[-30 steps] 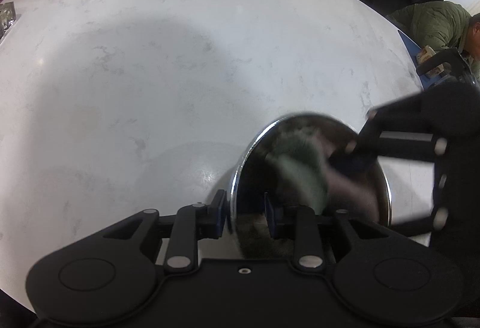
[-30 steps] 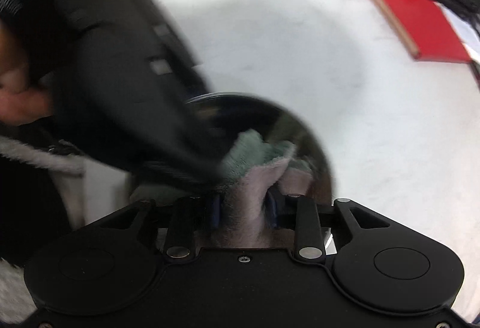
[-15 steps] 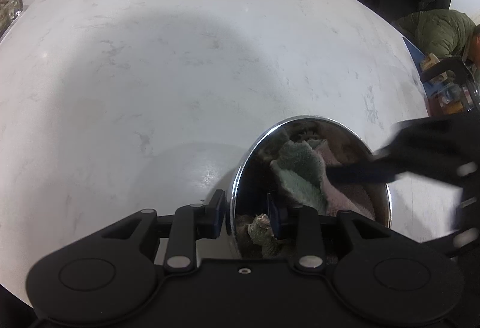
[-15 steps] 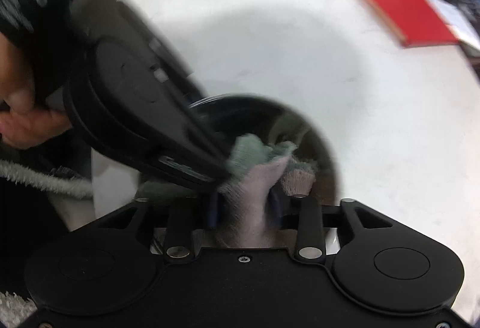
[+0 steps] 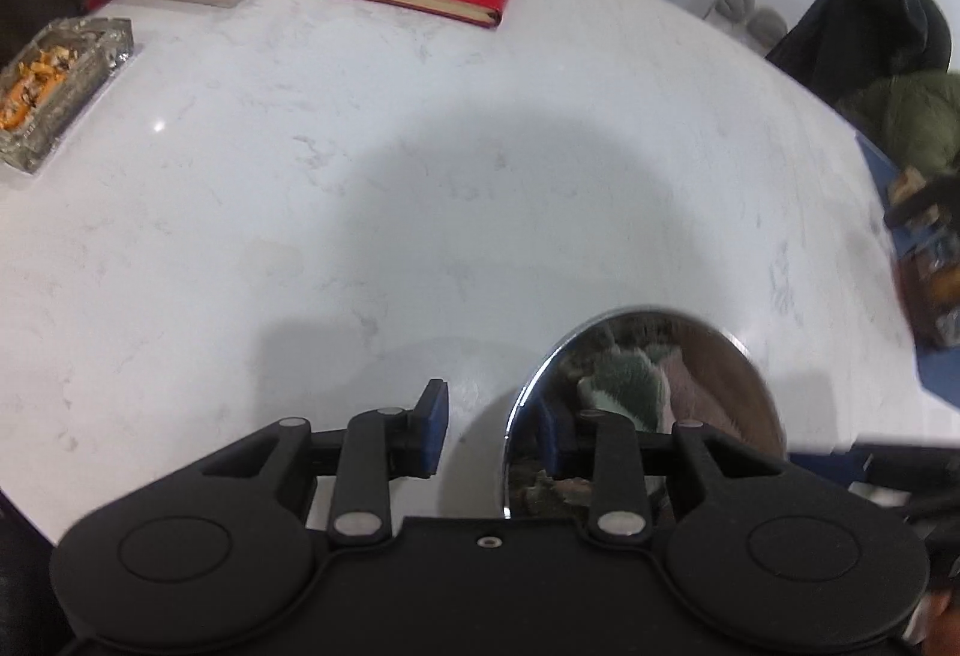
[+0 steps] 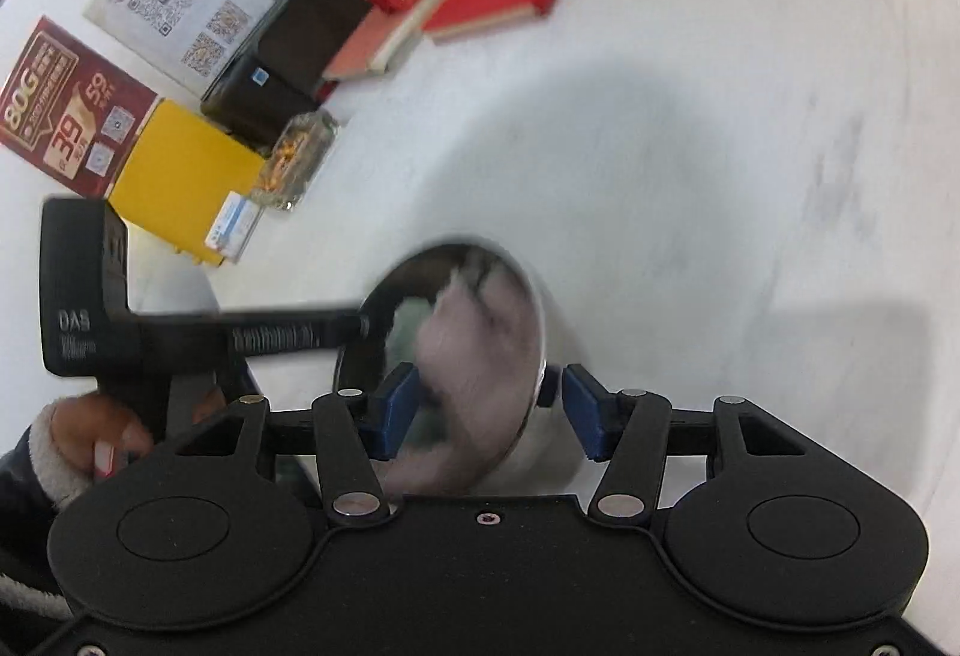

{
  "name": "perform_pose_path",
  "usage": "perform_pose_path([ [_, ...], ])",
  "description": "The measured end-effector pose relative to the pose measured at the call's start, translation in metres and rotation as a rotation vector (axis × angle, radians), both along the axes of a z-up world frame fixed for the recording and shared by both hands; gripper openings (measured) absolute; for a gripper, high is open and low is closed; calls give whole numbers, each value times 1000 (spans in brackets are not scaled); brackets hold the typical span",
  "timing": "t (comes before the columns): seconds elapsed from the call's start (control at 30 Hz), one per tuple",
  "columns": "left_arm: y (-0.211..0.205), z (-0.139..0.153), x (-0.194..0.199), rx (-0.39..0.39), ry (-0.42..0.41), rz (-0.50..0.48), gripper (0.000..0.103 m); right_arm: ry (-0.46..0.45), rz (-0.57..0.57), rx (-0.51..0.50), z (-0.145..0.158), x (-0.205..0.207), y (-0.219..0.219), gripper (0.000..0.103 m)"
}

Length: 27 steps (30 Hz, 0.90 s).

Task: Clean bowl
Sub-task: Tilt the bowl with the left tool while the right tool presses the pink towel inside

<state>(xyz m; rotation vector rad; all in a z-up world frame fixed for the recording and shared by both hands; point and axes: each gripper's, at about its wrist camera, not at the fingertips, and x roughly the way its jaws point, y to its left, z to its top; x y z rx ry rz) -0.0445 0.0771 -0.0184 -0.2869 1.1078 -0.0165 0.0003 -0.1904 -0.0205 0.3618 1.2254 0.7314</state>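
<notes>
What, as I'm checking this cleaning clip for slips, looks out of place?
The green-and-pink cloth lies bunched loose inside the steel bowl, held by nothing: the right gripper, jaws opening, straddles the bowl's rim without pressing on anything.
</notes>
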Motion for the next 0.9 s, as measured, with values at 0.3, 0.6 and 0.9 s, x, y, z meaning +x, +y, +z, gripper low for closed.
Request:
perform_pose_path([
  [0.3, 20, -7, -7, -146, 32, -61, 11, -83, -6, -194, 1, -9, 29, 16],
  [0.6, 36, 0, -10, -162, 62, -120, 25, -379, 356, -389, 31, 23, 109, 30],
  [0.9, 36, -12, 1, -189, 77, -123, 18, -598, 627, -409, 60, -66, 116, 49],
])
